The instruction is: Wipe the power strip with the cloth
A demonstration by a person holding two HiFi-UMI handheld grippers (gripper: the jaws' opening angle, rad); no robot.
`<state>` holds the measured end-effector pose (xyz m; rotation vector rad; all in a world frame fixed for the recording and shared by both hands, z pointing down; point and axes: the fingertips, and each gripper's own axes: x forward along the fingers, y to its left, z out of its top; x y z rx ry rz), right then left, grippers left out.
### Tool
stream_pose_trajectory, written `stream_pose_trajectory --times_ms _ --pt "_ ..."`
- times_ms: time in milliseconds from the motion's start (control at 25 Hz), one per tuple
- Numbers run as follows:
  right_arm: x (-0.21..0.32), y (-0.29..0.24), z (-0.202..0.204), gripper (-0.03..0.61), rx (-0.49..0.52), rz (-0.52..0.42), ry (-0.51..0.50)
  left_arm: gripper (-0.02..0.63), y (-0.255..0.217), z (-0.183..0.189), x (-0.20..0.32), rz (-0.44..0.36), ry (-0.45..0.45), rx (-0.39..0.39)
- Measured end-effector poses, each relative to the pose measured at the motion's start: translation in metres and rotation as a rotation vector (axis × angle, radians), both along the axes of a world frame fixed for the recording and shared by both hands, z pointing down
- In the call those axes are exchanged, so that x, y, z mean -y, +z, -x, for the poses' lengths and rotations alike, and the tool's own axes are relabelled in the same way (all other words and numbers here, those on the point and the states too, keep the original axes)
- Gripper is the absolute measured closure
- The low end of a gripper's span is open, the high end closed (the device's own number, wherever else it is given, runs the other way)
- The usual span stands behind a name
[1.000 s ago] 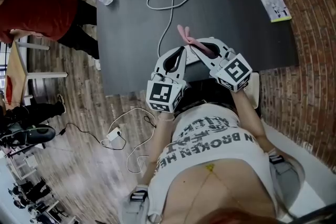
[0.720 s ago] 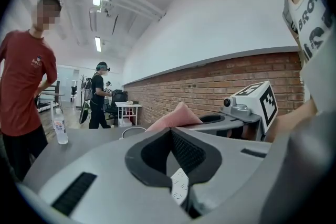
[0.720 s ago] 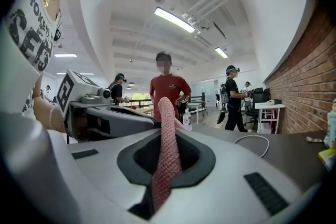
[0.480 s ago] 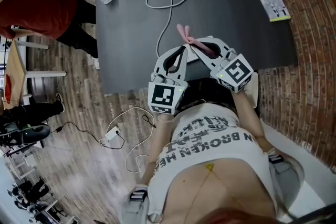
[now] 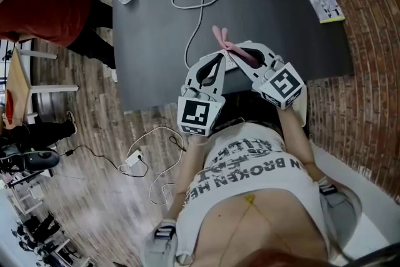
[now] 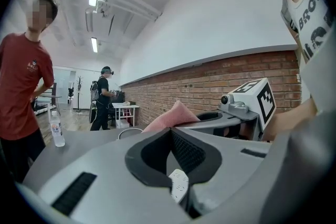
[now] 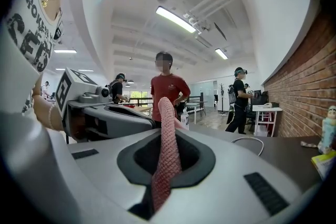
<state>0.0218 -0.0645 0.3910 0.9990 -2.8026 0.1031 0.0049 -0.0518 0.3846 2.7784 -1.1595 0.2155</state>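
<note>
Hardly budged over the last second: same hover above the near edge of the worktop (image 5: 281,28), both claws side by side.

Power strip (image 6: 178,184) mostly hidden, at the middle of that near edge beneath the claws. Only one white socket end showing, down in the slot behind the tips of the left claw (image 5: 220,57). Long axis hard to fix: probably roughly along the near edge, corded end toward the left edge, judging by the white cable (image 5: 199,15) looping in from the far side and vanishing under the left claw.

Left claw pressed together at the tips; cannot tell whether pinning the strip or merely poised over it. Right claw (image 5: 232,53) clamped on the pink cloth (image 5: 219,36), a narrow tongue poking past the tips toward the far edge.

Could go wrong from here:
- Wiping with so little cloth exposed, so scraping hard tips over the sockets.
- Shoving an unpinned strip off the near edge.
- Tugging the cable loop and dragging the strip askew.
- Losing the cloth from so thin a pinch on the first firm stroke.
</note>
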Motion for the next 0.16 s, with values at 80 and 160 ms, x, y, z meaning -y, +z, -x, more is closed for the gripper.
stream_pose_trajectory --times_ms 80,160 --pt "-0.0010 0.0001 0.0002 0.563 0.001 0.000 -0.003 0.606 -0.0005 -0.0013 -0.0002 -0.002 0.001 0.000" --pt "-0.0023 0.0000 0.0002 0.563 0.000 0.000 -0.004 0.606 -0.0010 -0.0026 -0.0009 -0.003 0.002 0.000"
